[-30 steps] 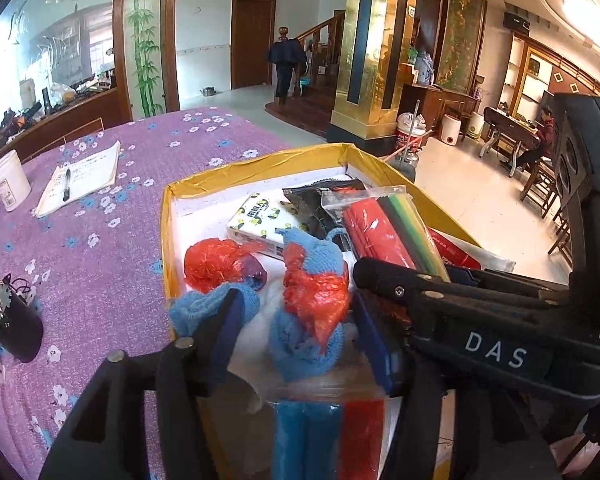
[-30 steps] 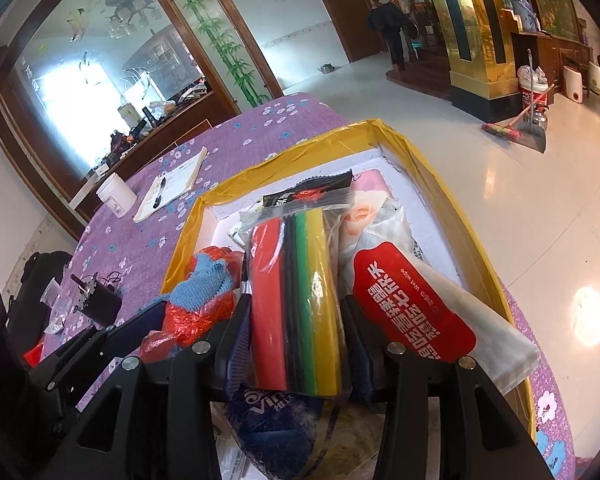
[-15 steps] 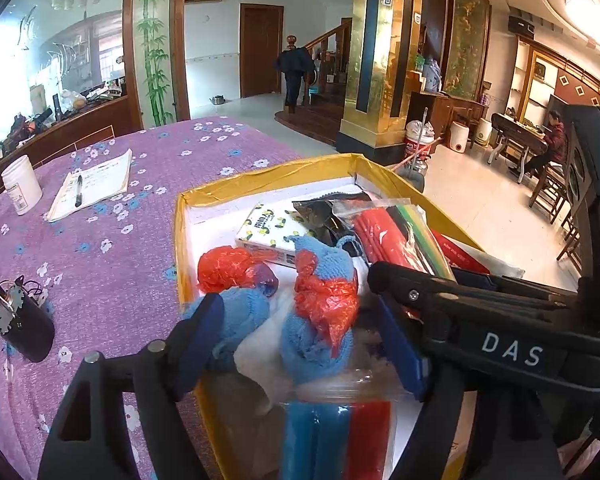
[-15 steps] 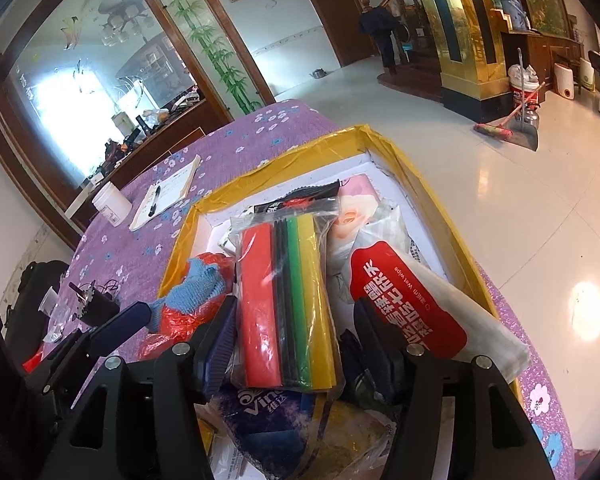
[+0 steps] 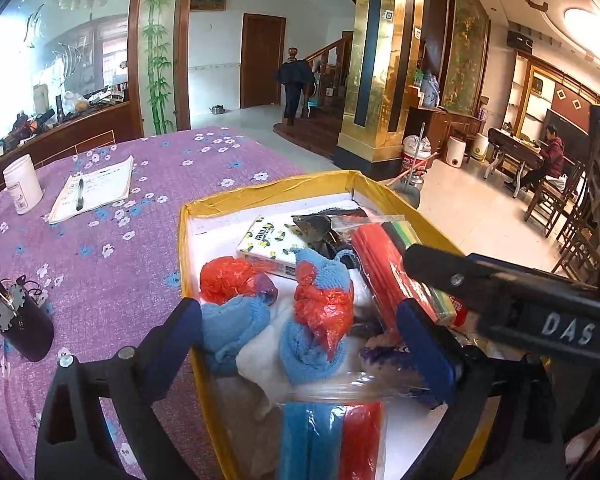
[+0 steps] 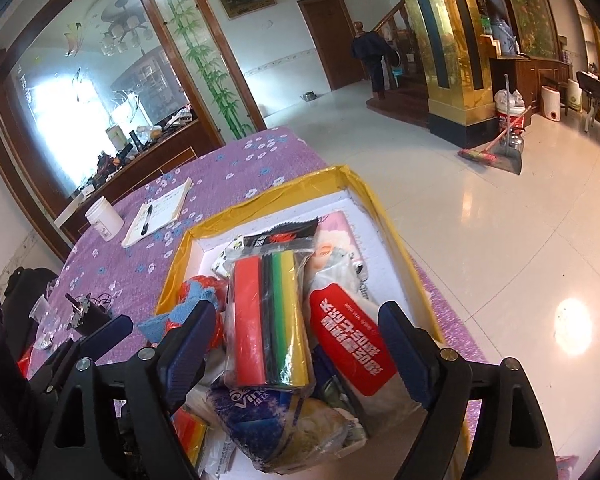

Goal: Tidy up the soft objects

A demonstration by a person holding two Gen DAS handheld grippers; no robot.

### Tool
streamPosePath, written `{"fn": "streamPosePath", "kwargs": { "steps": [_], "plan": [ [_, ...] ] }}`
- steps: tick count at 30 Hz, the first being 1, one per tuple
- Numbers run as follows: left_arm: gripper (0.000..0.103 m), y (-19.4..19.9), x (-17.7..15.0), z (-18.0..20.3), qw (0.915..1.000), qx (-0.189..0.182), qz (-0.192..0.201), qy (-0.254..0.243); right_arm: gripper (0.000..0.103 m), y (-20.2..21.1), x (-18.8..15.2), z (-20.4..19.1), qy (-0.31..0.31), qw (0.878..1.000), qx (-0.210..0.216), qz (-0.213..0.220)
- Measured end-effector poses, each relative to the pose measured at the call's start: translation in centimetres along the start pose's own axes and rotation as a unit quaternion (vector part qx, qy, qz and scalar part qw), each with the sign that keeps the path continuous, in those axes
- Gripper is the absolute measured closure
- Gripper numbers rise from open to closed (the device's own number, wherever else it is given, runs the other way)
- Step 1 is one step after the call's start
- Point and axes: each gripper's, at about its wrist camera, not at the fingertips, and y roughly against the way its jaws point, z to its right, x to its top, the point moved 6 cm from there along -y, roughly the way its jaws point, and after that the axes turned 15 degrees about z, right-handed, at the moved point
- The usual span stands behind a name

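A yellow-rimmed box [image 5: 268, 194] on the purple table holds soft goods. My left gripper [image 5: 300, 328] hangs over its near end, jaws opening. A blue cloth wrapped in red plastic [image 5: 316, 320] lies between the fingers, which do not touch it. A second blue cloth [image 5: 232, 328] rests by the left finger. My right gripper [image 6: 300, 320] is also opening. It straddles a clear packet of red, black, green and yellow strips [image 6: 268, 312] with gaps on both sides. A red-labelled white bag [image 6: 348, 336] lies beside the packet.
A tissue pack [image 5: 268, 244] and a red bag [image 5: 228, 280] lie deeper in the box. On the tablecloth stand a white jar [image 5: 22, 184], a notebook with a pen [image 5: 92, 190] and a small black device [image 5: 20, 320]. The table's edge and tiled floor [image 6: 500, 240] are right of the box.
Both grippers' jaws have spread wide. The left let go of the blue cloth bundle and the right let go of the striped packet. The right gripper drew up and back slightly.
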Motion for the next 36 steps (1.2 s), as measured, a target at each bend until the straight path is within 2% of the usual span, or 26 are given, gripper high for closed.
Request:
{"fn": "streamPosePath", "kwargs": {
  "steps": [9,13,16,20,24,29,32,36],
  "plan": [
    [0.001,0.4,0.3,0.2,0.9998,-0.016,0.005,0.014,0.009,2.8,1.4,0.7,0.01,0.999,-0.019,0.032],
    [0.0,0.8,0.4,1.0,0.9994,-0.033,0.008,0.007,0.007,3.9,1.4,1.2,0.005,0.999,-0.026,0.037],
    [0.0,1.4,0.5,1.3,0.9995,-0.031,0.003,0.0,0.006,5.2,1.5,1.6,0.001,0.998,-0.03,0.046],
    [0.0,3.6,0.6,1.5,0.9997,-0.007,0.018,-0.014,0.003,7.3,1.5,2.1,0.004,0.997,-0.035,0.066],
    [0.0,6.0,-0.5,1.3,0.9991,0.014,0.011,-0.038,0.002,8.9,0.5,2.4,0.001,0.997,-0.036,0.073],
    [0.0,9.9,-3.0,-0.1,0.9991,0.03,0.015,-0.026,0.002,10.9,-3.0,1.3,0.031,0.996,-0.051,0.072],
    [0.0,11.6,-4.2,-0.9,0.9987,0.043,0.016,-0.023,0.002,12.6,-5.3,0.4,0.06,0.991,-0.07,0.094],
    [0.0,13.2,-5.8,-1.7,0.9957,0.08,-0.003,-0.047,0.001,14.7,-7.2,-0.5,0.084,0.985,-0.081,0.13]
  ]
}}
